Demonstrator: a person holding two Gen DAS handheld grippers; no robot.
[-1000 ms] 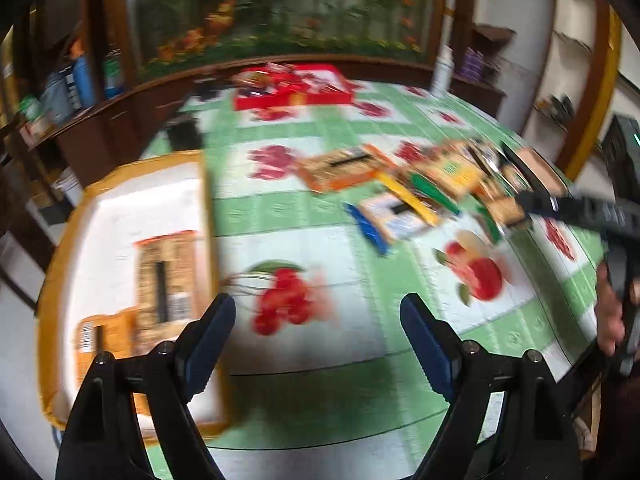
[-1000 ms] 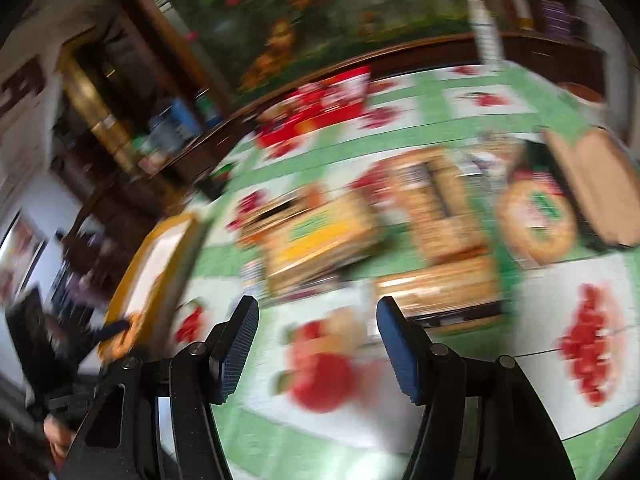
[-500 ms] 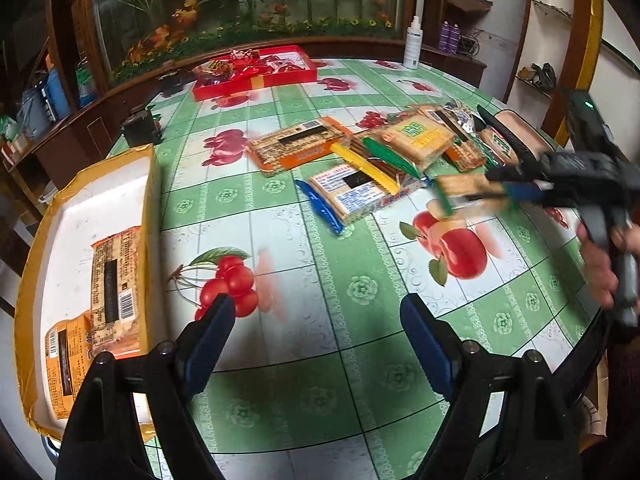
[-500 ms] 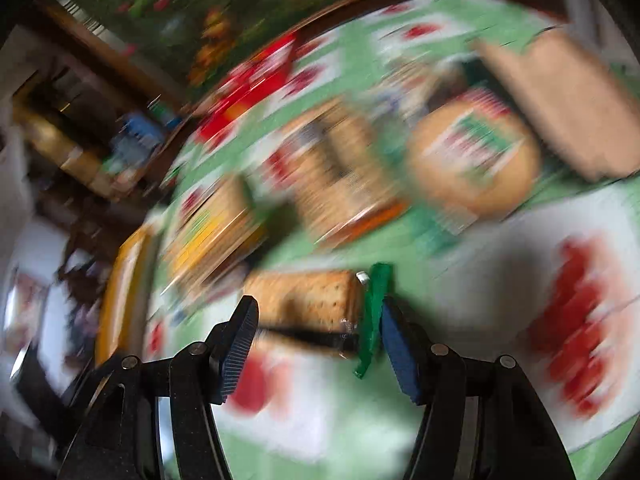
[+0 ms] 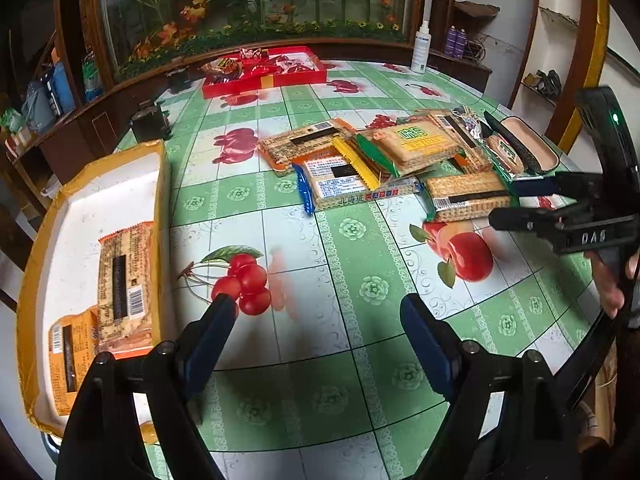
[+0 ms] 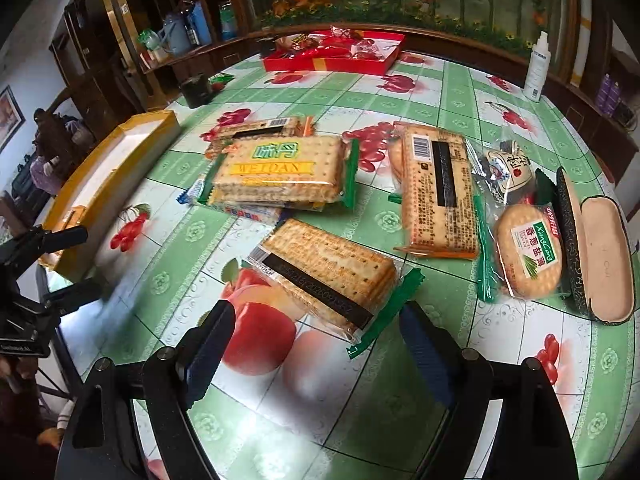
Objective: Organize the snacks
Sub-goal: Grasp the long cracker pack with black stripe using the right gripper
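Holding both tools over the surface (image 5: pixel 344 364), we keep our left gripper (image 5: pixel 316 332) spread wide with nothing between its fingers, above the printed cherries. Just left of it sits the yellow-rimmed box (image 5: pixel 160 184), where two cracker packs (image 5: pixel 120 280) already lie flat.

Our right gripper (image 6: pixel 312 336) is also spread wide, its fingers flanking the near end of a square cracker pack with green ends (image 6: pixel 324 276) that lies flat on the surface; we cannot tell whether the fingers touch it. Beyond it rests the WEIDAN cracker pack (image 6: pixel 280 172) stacked on others, a long pack (image 6: pixel 440 192) to its right, then a round biscuit pack (image 6: pixel 528 248) beside an open glasses case (image 6: pixel 604 256).
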